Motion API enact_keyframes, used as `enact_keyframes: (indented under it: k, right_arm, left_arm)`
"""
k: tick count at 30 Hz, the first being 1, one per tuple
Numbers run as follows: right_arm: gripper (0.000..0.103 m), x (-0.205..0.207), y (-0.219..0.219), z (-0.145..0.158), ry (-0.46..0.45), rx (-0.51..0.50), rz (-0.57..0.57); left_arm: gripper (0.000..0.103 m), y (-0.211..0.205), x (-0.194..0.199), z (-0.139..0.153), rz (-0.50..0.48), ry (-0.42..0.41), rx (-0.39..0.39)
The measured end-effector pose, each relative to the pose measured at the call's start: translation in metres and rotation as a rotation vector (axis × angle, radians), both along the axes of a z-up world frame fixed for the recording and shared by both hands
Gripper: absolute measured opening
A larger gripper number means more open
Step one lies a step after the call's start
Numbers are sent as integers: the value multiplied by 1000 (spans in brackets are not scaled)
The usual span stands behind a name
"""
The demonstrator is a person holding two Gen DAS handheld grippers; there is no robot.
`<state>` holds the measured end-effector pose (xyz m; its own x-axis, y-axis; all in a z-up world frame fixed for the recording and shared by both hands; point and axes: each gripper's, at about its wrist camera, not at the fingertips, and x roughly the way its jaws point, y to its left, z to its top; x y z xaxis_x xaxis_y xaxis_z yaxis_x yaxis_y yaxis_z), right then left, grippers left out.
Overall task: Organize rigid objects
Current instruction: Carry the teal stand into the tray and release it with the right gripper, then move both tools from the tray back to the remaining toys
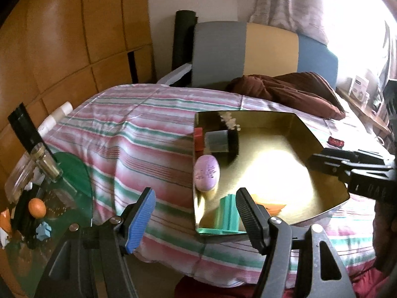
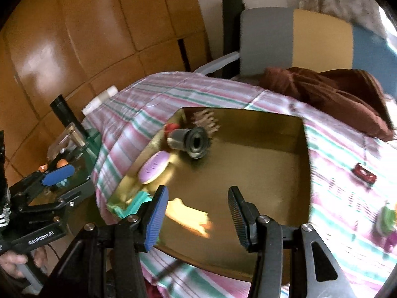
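Hovering w/ jaws apart: left gripper [image 1: 194, 213], right gripper [image 2: 198, 211].

Bed [image 1: 139, 134] under a pink, green and white striped cover; gold metal tray [image 1: 322, 198] flat on the cover near the bed's near edge; brown bundled cloth [image 1: 292, 92] at the far end by the headboard; small red object [image 2: 364, 172] on the cover just beyond the tray's right side; green and pink item [image 2: 387, 221], blurred, nearer the right edge; white bottles [image 1: 58, 115] at the bed's left edge; glass side table [image 1: 79, 173] abutting that edge, carrying an orange ball [image 1: 37, 207] and small bits.
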<state>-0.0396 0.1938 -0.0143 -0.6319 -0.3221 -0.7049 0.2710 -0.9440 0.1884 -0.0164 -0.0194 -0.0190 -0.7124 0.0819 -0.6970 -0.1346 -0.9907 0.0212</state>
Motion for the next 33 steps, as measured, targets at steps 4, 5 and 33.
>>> enact_keyframes:
  k: [4, 5, 33]
  right_arm:
    - [54, 5, 27, 6, 20, 18, -52]
    - [55, 6, 37, 9, 28, 25, -71]
    - [69, 63, 348, -17, 32, -2, -945]
  left_arm:
    - [68, 14, -2, 3, -28, 9, -21]
    - [68, 17, -3, 4, -35, 11, -22]
    - [68, 195, -10, 12, -407, 45, -140]
